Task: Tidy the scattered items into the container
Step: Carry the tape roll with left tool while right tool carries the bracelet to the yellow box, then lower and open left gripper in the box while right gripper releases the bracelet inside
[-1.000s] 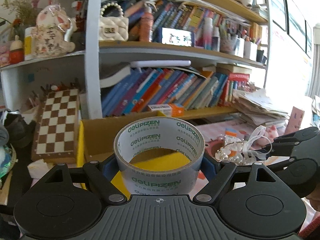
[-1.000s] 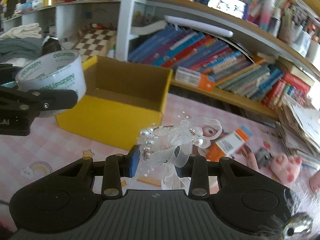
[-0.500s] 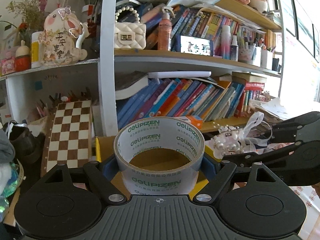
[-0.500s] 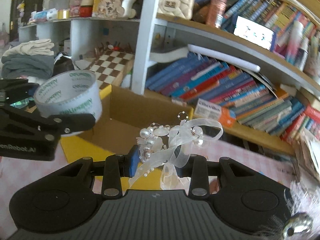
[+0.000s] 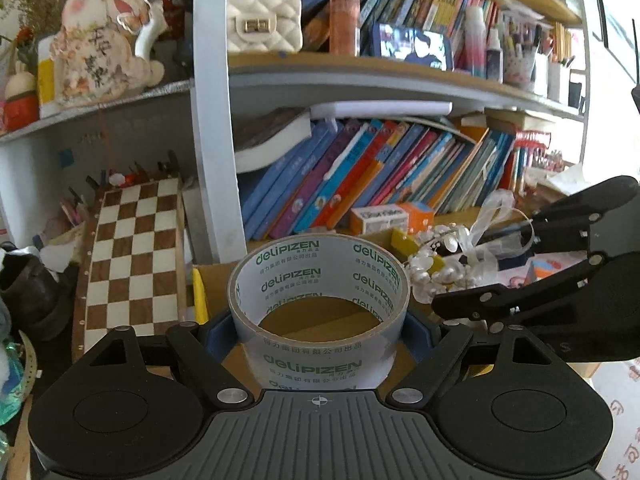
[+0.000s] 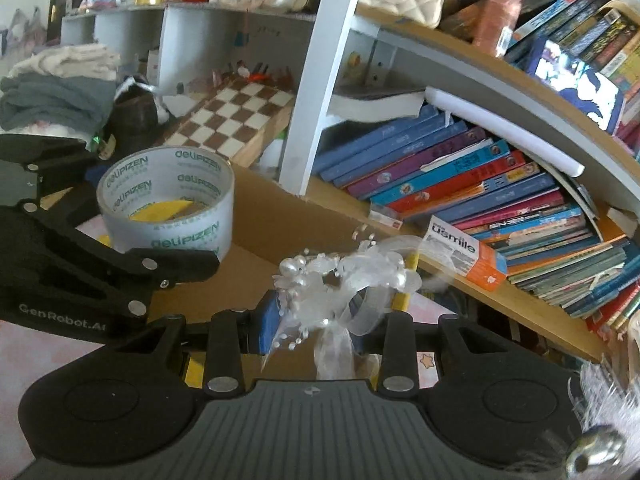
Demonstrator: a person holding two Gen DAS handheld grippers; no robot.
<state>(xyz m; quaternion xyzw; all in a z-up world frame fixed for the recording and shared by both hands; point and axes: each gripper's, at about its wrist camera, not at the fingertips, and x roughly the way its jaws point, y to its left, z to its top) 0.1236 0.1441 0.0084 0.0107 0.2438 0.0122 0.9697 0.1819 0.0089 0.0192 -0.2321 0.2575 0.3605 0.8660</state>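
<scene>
**Both loads poised over the box**

While both grippers hang above the open yellow cardboard box (image 6: 256, 248), the step in hand looks like the drop-off. The left gripper (image 5: 320, 320) has its jaws clamped on a wide roll of clear packing tape with green lettering (image 5: 320, 304), held upright with its hole facing up; in the left wrist view the box's brown interior shows through and beneath the roll. The right gripper (image 6: 320, 320) has its jaws pressed together on a white hair ornament of pearls and sheer ribbon (image 6: 340, 280), which in the right wrist view sits at about 3 o'clock of the tape, close beside it but apart. The next move, by my reading, calls for lowering each load inside the box walls and parting the jaws, one gripper at a time so they do not collide. The ribbon may snag on the pads.
</scene>
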